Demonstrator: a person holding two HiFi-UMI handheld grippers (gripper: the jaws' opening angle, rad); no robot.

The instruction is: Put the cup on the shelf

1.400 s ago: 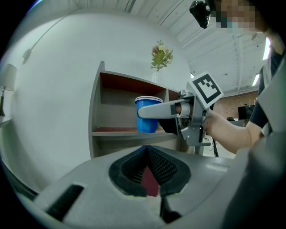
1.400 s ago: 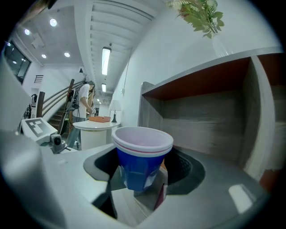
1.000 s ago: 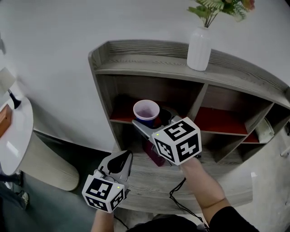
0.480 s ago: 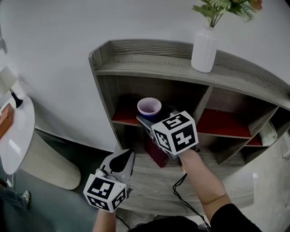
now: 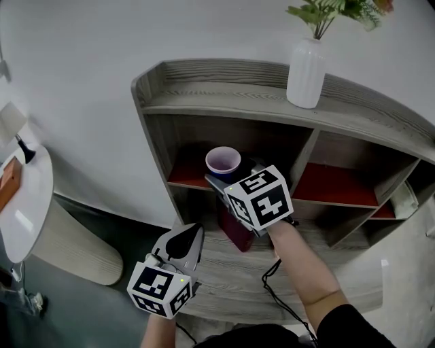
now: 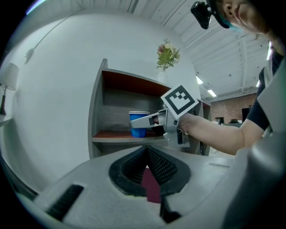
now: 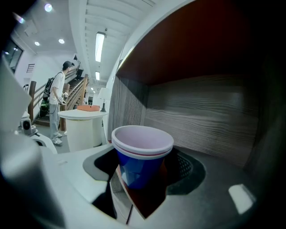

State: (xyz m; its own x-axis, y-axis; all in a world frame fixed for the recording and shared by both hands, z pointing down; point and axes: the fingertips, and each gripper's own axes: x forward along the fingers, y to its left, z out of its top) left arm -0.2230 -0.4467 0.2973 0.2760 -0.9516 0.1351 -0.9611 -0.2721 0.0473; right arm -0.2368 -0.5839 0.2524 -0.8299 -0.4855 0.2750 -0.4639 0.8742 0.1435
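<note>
Head view: cup [image 5: 223,163] is seen in the upper left compartment of the shelf [image 5: 224,102], gripped by the right gripper [image 5: 221,179]; left gripper [image 5: 186,236] is held lower, well apart. Left gripper view: its jaws are pressed together, empty. Right gripper view: jaws are spread wide, clamped on the blue cup's sides.

Blue cup [image 5: 223,163]: one
Shelf unit [image 5: 224,88]: one
White vase [image 5: 304,71]: one
Flower bunch [image 5: 333,10]: one
Hand-held grippers: two, left hand-held gripper [image 5: 188,232], right hand-held gripper [image 5: 230,175]
Round white surface [image 5: 20,204]: one
Bystander [image 7: 57,107]: one, distant
</note>
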